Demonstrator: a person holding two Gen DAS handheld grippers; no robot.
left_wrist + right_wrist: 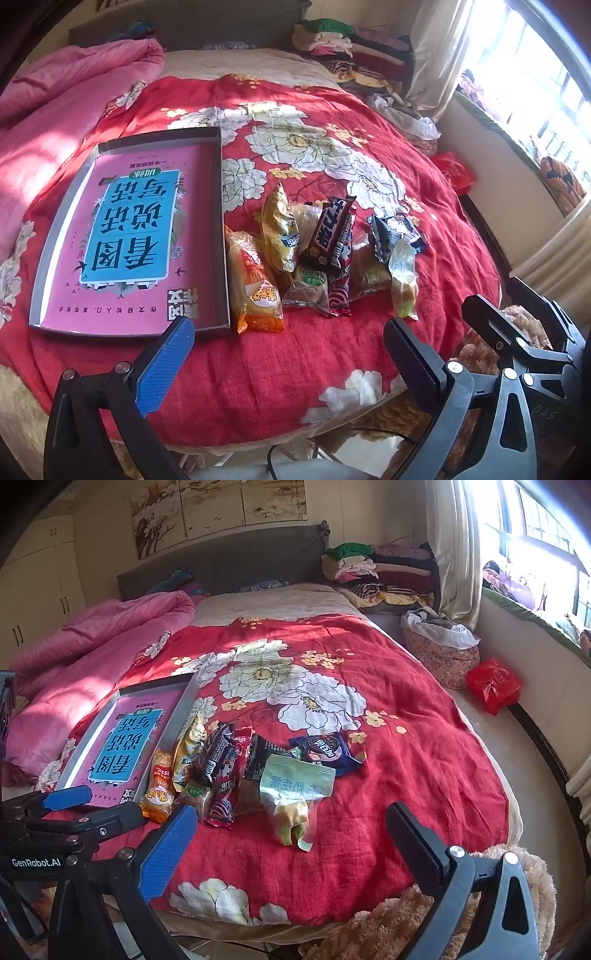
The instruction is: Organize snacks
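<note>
Both grippers spread wide, holding nothing: left gripper (288,339) and right gripper (291,827) hover over the bed's near edge. Snack pile (317,254) lies loose on the red floral quilt (332,147), mid-bed toward the near edge. Shallow box (218,221) with a pink book inside sits just left of the pile, orange packet (255,291) touching its wall.
</note>
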